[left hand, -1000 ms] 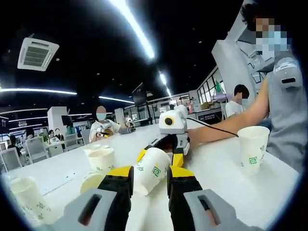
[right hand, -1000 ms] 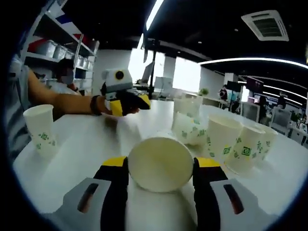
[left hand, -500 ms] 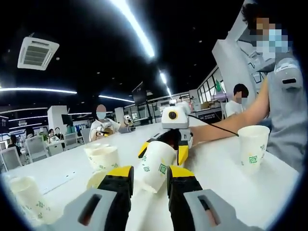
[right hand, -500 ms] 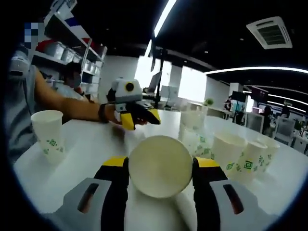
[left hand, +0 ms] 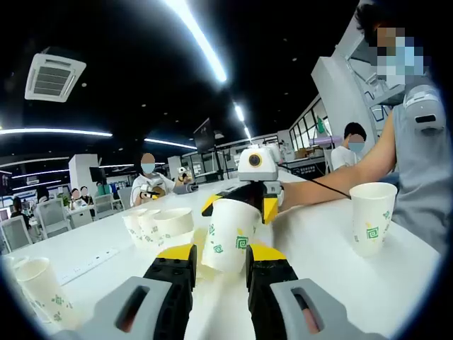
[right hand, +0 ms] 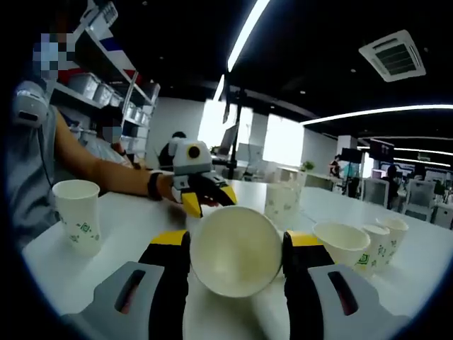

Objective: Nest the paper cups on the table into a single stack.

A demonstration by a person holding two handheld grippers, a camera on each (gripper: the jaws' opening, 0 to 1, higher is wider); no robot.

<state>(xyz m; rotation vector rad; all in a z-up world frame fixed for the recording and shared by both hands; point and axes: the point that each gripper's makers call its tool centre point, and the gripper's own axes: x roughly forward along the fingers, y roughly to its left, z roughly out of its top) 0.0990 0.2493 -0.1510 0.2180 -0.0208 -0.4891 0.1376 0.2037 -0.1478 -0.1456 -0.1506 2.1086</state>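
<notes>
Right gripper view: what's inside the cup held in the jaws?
The held cup faces the camera mouth-first, between the right gripper jaws. Its visible inside is plain white wall and bottom, nothing nested. The cup hides the white table directly behind it.

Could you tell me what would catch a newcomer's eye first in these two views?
Most striking is the paper cup clamped between the right gripper's yellow-tipped jaws, its open mouth facing the camera. In the left gripper view, the left gripper grips a second cup, green-printed and nearly upright. A lone cup stands on the white table beside a person's bare forearm.
</notes>
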